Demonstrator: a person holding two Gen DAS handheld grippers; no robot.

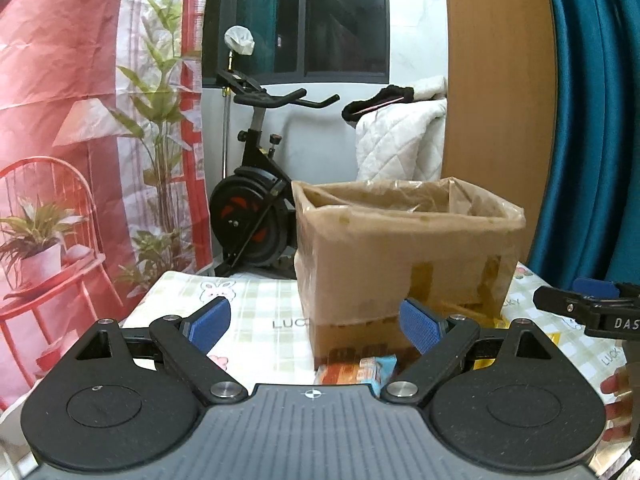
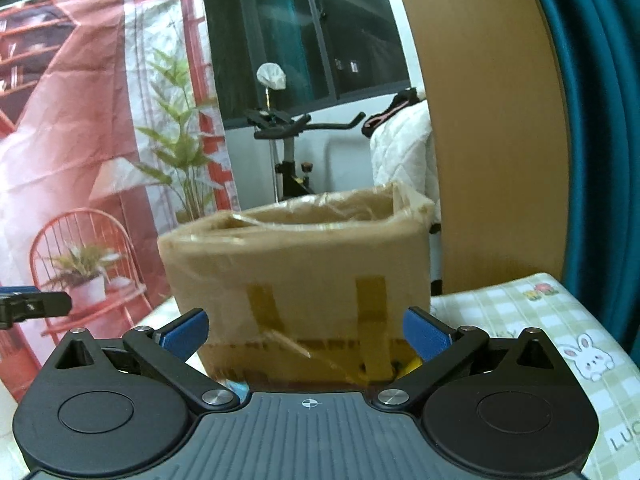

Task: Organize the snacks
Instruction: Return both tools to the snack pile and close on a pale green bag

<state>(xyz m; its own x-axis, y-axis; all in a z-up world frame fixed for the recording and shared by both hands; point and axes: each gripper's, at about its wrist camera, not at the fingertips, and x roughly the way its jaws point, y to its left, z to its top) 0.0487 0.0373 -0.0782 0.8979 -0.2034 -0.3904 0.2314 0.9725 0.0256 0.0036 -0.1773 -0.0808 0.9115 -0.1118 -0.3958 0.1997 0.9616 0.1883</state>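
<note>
A tall open cardboard box (image 1: 404,256) wrapped in clear tape stands on the checked tablecloth (image 1: 256,304); it also shows in the right wrist view (image 2: 296,280). My left gripper (image 1: 316,324) is open and empty in front of the box. An orange and blue snack pack (image 1: 356,370) lies at the box's foot, just below the gripper, with a yellow pack (image 1: 504,322) beside the box. My right gripper (image 2: 306,330) is open and empty, close to the box's front; it shows at the right edge of the left wrist view (image 1: 588,300). A yellow pack (image 2: 410,364) lies by its right finger.
An exercise bike (image 1: 256,208) stands behind the table. A red printed backdrop (image 1: 80,120) hangs on the left. A wooden panel (image 1: 496,80) and a teal curtain (image 1: 596,120) are on the right. A white quilt (image 1: 400,144) is draped behind the box.
</note>
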